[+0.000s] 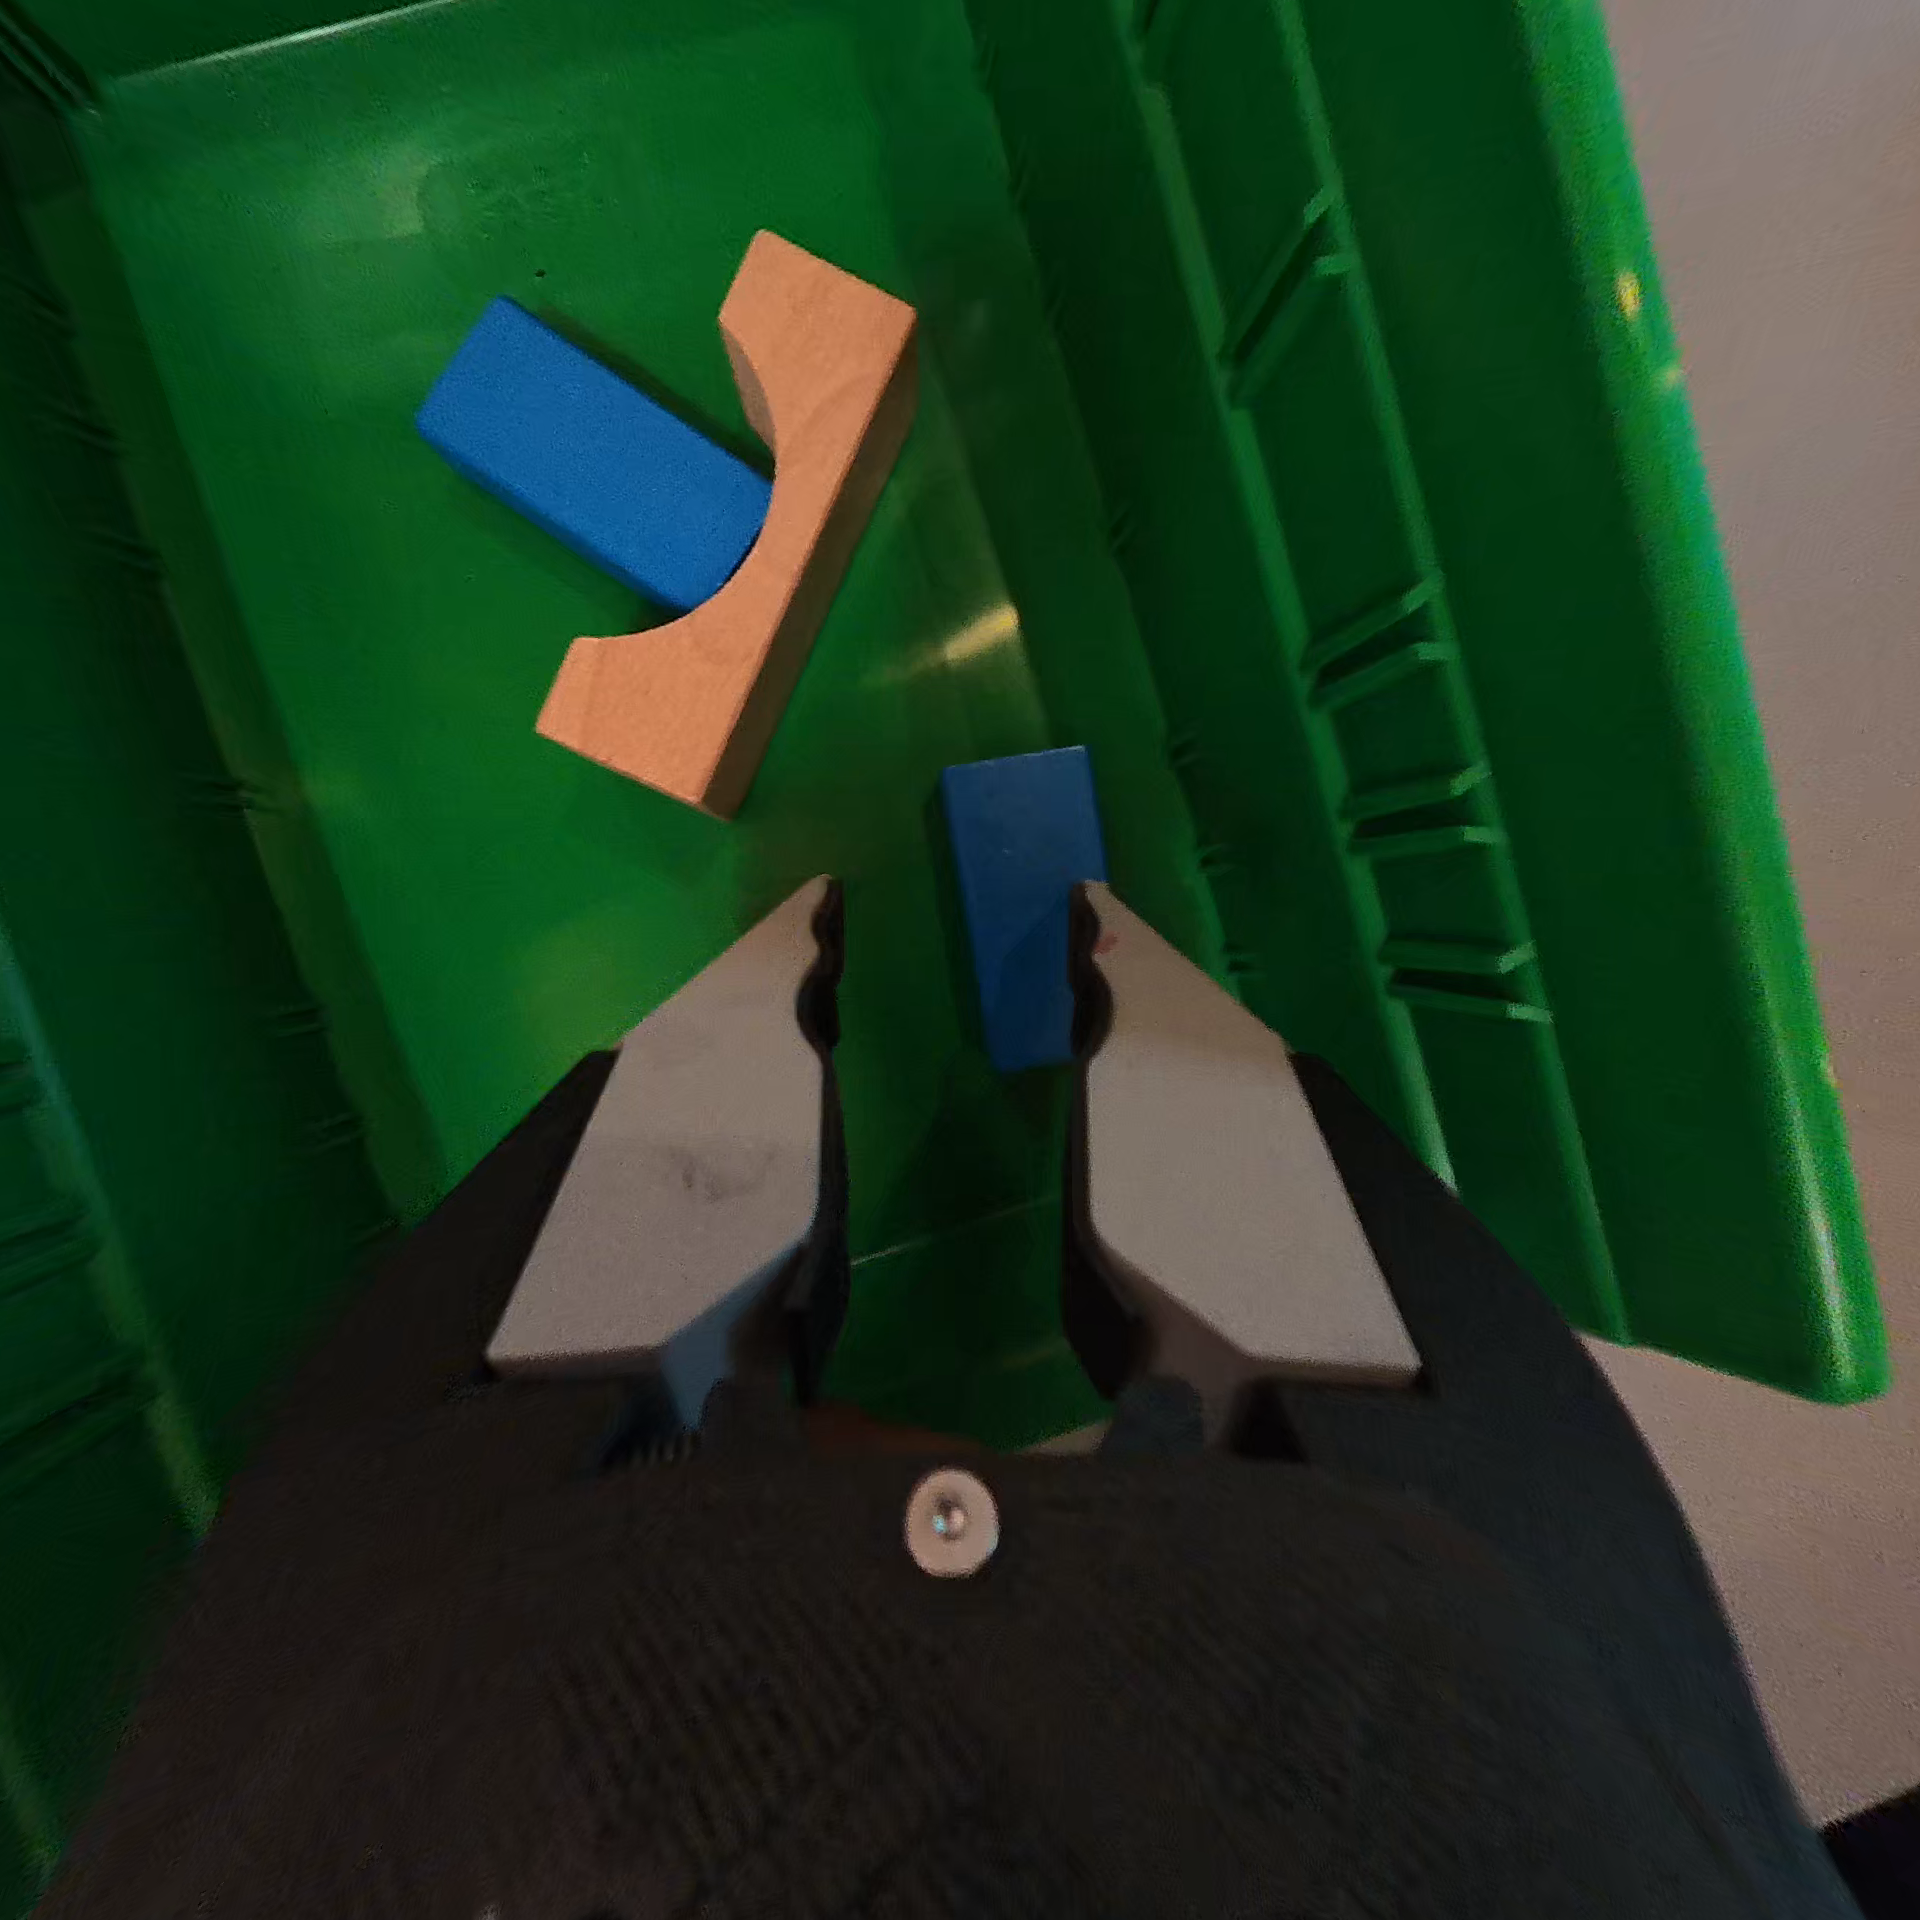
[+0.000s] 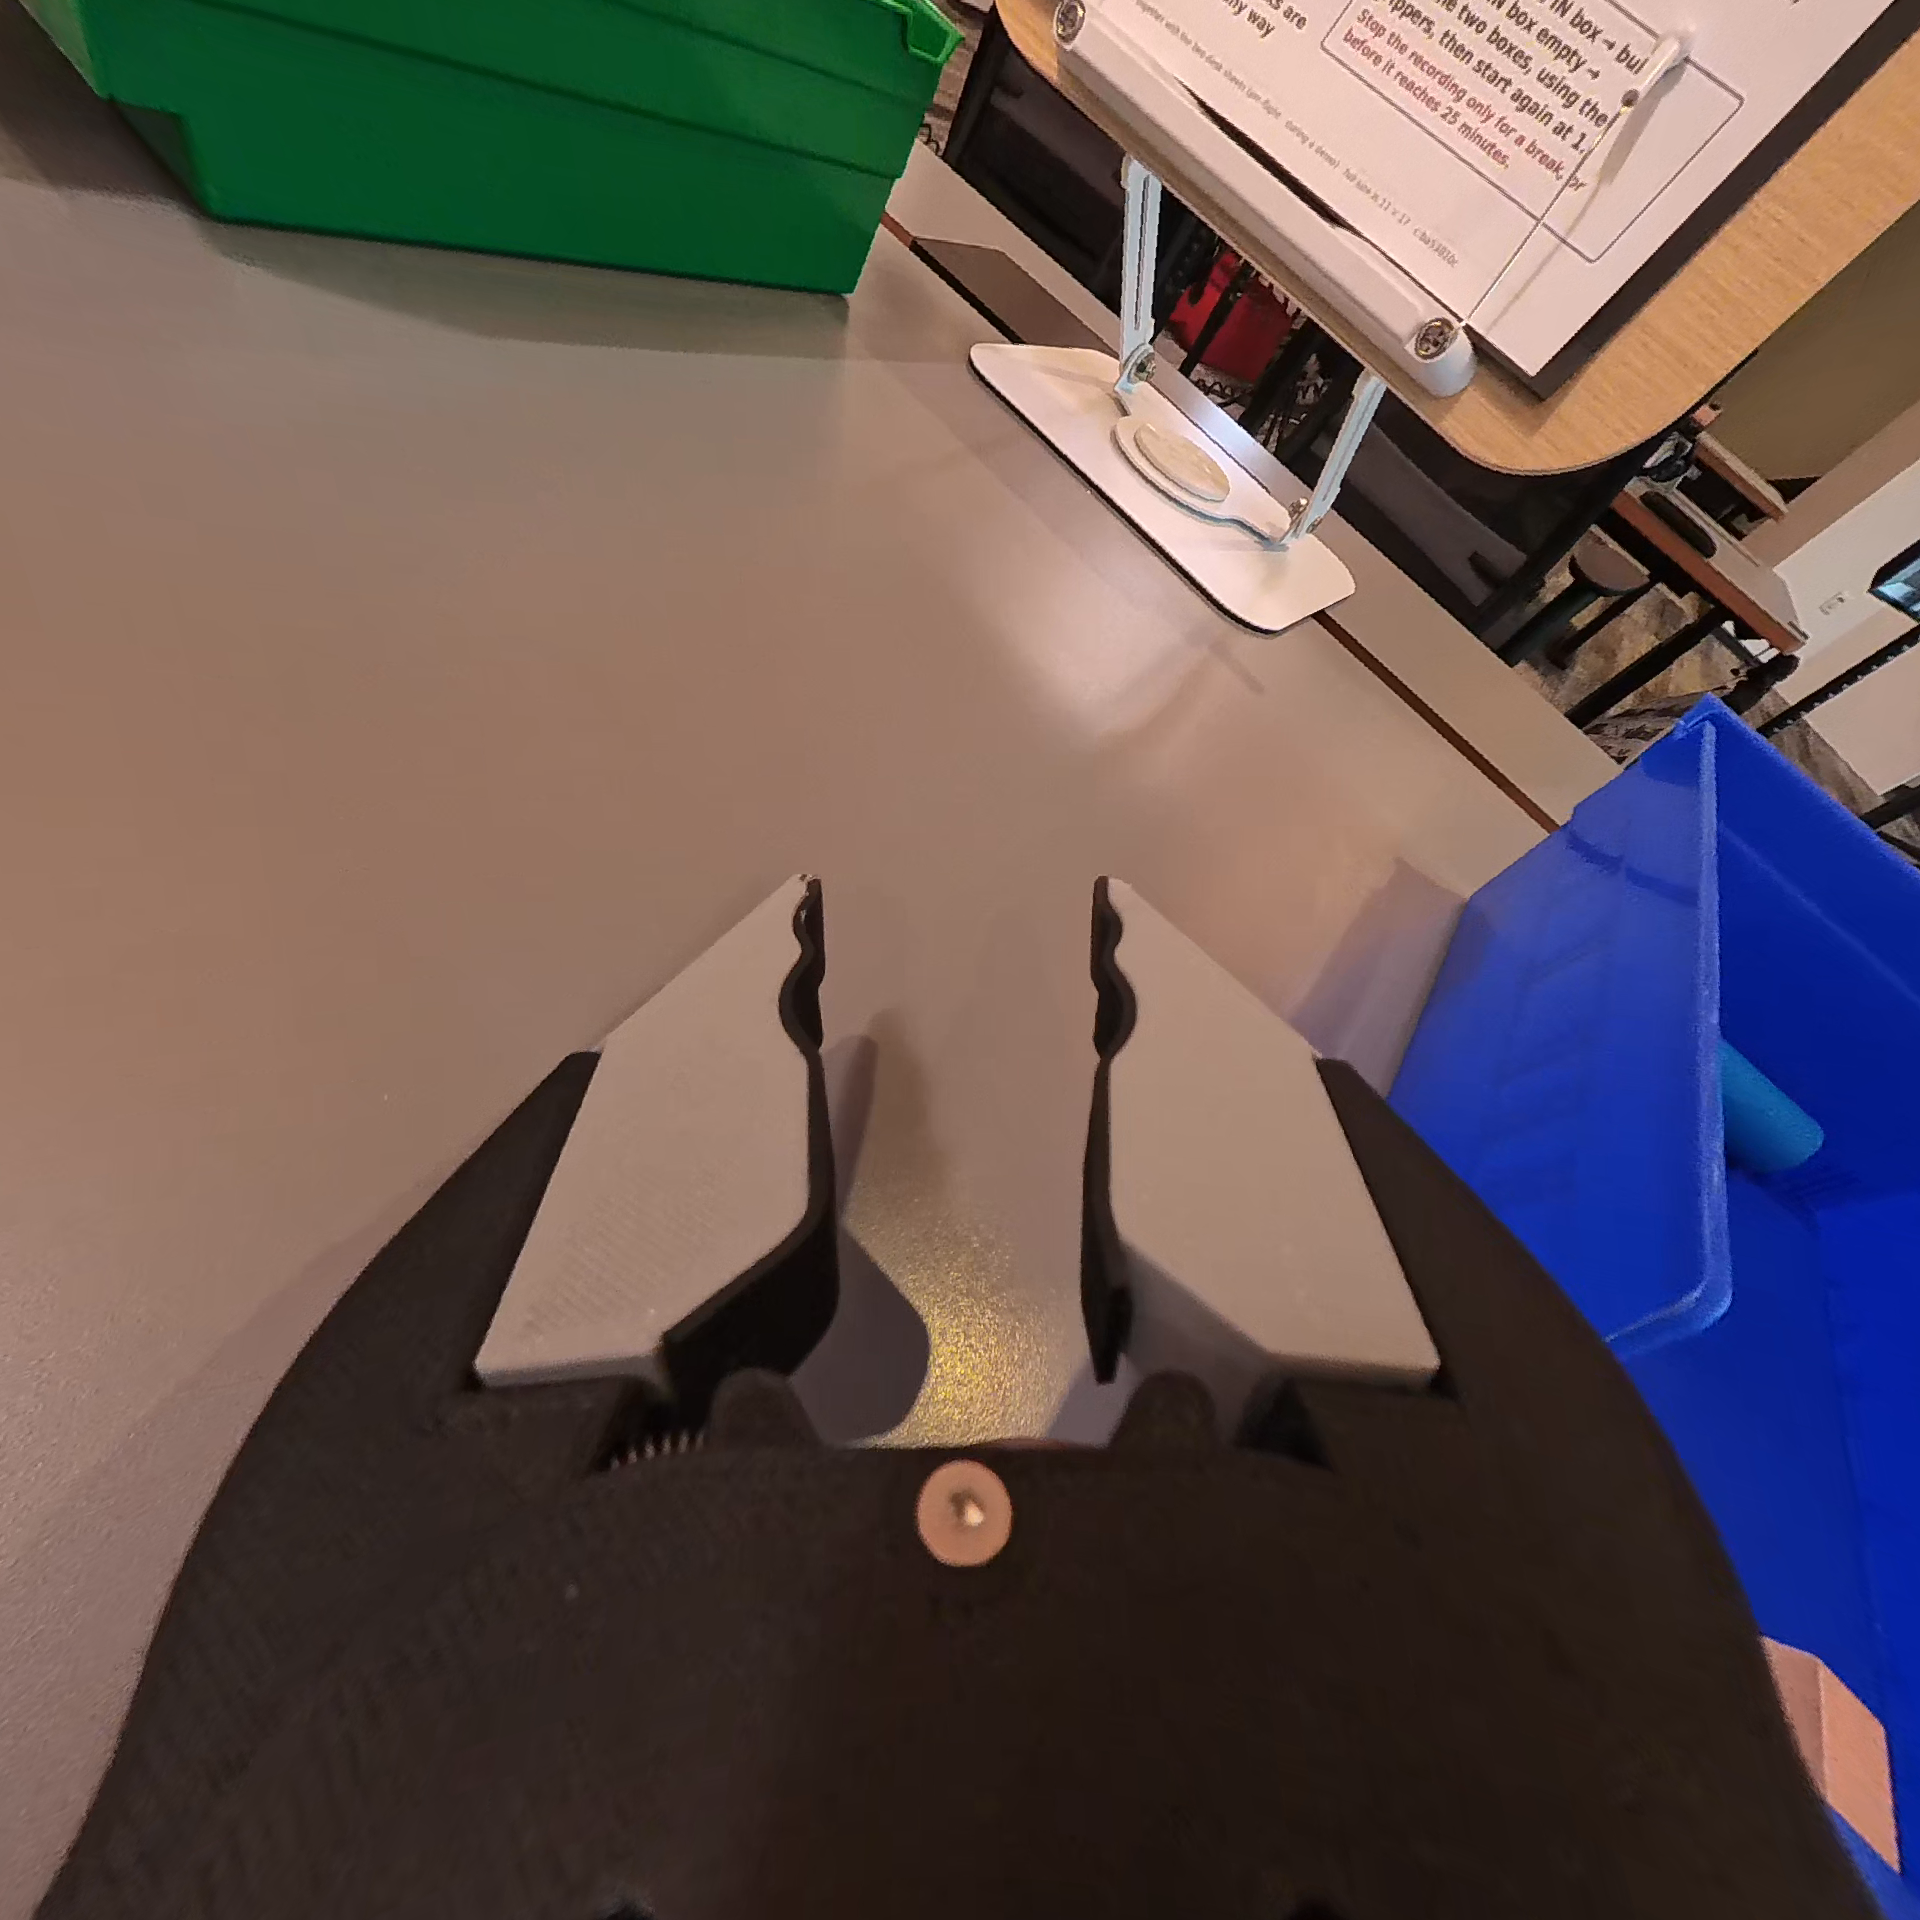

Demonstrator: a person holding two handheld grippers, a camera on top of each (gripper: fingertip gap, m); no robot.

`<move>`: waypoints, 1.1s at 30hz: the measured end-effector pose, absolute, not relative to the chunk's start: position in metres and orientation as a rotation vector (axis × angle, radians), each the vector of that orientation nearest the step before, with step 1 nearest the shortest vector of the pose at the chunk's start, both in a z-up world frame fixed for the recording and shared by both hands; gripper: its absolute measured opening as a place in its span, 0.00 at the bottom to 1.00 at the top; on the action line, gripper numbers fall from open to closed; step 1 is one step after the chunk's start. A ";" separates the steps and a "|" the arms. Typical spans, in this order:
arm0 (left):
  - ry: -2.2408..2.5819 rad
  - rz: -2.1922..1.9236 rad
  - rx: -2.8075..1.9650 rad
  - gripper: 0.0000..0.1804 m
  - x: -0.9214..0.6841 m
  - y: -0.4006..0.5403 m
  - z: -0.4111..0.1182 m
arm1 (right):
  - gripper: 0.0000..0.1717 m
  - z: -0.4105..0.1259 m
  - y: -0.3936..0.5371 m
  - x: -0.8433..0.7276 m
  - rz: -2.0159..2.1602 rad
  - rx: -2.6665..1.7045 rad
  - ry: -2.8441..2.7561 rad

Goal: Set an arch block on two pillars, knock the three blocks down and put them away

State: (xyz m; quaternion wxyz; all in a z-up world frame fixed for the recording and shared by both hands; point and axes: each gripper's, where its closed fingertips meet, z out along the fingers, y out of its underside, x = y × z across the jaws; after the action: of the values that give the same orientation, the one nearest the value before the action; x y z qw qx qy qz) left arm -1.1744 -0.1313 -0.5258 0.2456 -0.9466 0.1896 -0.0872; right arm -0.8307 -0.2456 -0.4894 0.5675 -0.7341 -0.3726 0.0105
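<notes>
In the left wrist view, my left gripper [image 1: 956, 885] hangs over the inside of a green bin [image 1: 1558, 623] with its jaws apart. On the bin floor lie a natural wood arch block [image 1: 758, 582] and a blue pillar block [image 1: 592, 457] whose end pokes into the arch's curve. A second blue pillar block [image 1: 1013, 894] lies beyond the tips, beside the right finger [image 1: 1164, 1039]; the left pad stands clear of it, so it is not gripped. In the right wrist view, my right gripper [image 2: 956, 883] is open and empty above the grey table [image 2: 416, 623].
The green bin [image 2: 520, 135] also shows at the far left of the right wrist view. A blue bin [image 2: 1621, 1039] stands close on the right, with a light blue cylinder [image 2: 1766, 1122] inside. A white document stand [image 2: 1174, 488] sits at the table's far edge. The left gripper's tips are roughly 35 centimeters from the right gripper's. The natural wood arch block [image 1: 758, 582] is about 5 centimeters from my left fingertips and 40 centimeters from my right.
</notes>
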 end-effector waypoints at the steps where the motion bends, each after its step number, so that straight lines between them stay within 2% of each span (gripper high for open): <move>1: 0.508 -0.248 -2.581 0.23 -1.175 -0.131 -0.527 | 0.29 -0.490 -0.246 -0.831 0.026 -1.726 -0.876; 4: 0.477 -0.149 -2.561 0.34 -1.190 -0.124 -0.525 | 0.29 -0.490 -0.246 -0.831 0.022 -1.727 -0.879; 7: 0.465 0.054 -2.568 0.25 -1.219 -0.120 -0.527 | 0.29 -0.490 -0.246 -0.831 0.019 -1.725 -0.881; 9: 0.465 0.066 -2.592 0.28 -1.225 -0.123 -0.532 | 0.28 -0.490 -0.246 -0.831 0.021 -1.726 -0.881; 13: 0.415 -0.135 -2.539 0.28 -1.210 -0.125 -0.521 | 0.29 -0.491 -0.245 -0.832 0.018 -1.729 -0.884; 20: 0.489 -0.256 -2.401 0.31 -1.187 -0.138 -0.496 | 0.29 -0.491 -0.245 -0.830 0.004 -1.728 -0.880; 26: 0.603 -0.292 -2.379 0.34 -1.177 -0.152 -0.506 | 0.28 -0.485 -0.240 -0.824 0.008 -1.723 -0.818; 28: 0.619 -0.322 -2.378 0.38 -1.174 -0.151 -0.507 | 0.28 -0.485 -0.237 -0.823 -0.017 -1.722 -0.807; 33: 0.708 -0.273 -2.424 0.38 -1.165 -0.144 -0.510 | 0.27 -0.485 -0.230 -0.823 -0.131 -1.699 -0.829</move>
State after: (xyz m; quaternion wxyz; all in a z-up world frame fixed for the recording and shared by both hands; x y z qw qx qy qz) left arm -1.1649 -0.1438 -0.5097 0.2965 -0.9114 0.2663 -0.1025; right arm -0.8233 -0.2303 -0.4848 0.5837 -0.7279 -0.3553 -0.0559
